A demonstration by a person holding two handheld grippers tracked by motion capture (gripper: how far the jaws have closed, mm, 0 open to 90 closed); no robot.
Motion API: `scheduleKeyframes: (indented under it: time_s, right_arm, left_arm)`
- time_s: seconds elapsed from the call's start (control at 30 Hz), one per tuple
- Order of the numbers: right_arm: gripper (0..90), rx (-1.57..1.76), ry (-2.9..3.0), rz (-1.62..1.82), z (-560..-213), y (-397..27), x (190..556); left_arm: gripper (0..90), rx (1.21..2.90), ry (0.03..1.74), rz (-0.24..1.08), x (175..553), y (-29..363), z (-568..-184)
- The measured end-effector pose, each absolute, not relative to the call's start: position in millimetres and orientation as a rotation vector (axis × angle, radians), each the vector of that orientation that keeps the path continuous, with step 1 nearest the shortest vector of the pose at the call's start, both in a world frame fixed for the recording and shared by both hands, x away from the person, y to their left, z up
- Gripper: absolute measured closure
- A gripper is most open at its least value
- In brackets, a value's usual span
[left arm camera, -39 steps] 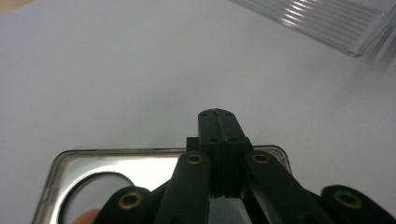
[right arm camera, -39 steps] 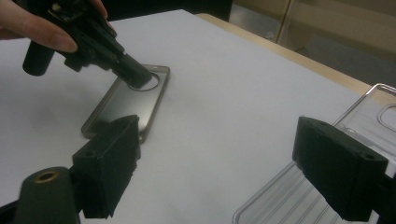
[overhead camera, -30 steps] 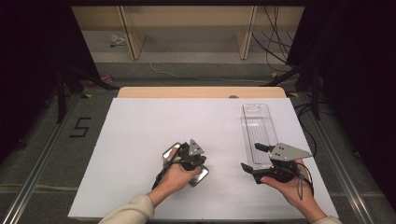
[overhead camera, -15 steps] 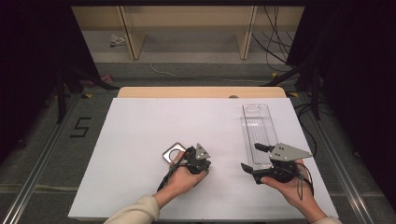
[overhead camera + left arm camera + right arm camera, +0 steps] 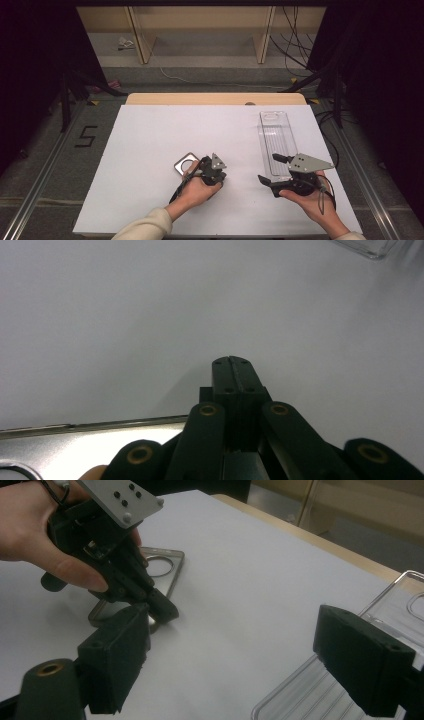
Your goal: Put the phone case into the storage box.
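Note:
A grey phone case with a round cut-out lies flat on the white table; the hand hides most of it. My left gripper is shut and holds nothing. Its closed tips point down at the table by the case edge, and I cannot tell whether they touch it. Seen from the left gripper, the case rim runs along the bottom left. My right gripper stands wide open and empty at the near left end of the clear tray. Its pads are far apart.
The long clear plastic tray lies lengthwise on the right side of the table; its corner shows from the left gripper. A wooden table edge runs along the back. Cables and dark stands flank the table on the floor.
My left gripper has shifted slightly to the right, uncovering the case's far end with the cut-out. The right gripper has stayed in place.

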State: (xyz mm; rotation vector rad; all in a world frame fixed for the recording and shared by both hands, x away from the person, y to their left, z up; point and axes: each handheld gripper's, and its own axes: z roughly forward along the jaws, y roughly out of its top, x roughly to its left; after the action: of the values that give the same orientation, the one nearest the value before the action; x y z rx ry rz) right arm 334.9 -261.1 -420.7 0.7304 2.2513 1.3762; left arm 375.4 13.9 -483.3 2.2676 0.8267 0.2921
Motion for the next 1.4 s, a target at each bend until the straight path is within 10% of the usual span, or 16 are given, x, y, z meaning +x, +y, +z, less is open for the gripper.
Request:
scheduleKeyframes:
  time_s: [1.0, 1.4]
  right_arm:
    - [16.1, 0.732, 2.247, 1.369, -420, -261, 335]
    - [16.1, 0.725, 2.24, 1.375, -419, -262, 334]
  left_arm:
    - [88.6, 2.399, 0.726, 0.201, 342, 56, -479]
    - [30.4, 2.374, 0.373, 0.274, 328, 70, -450]
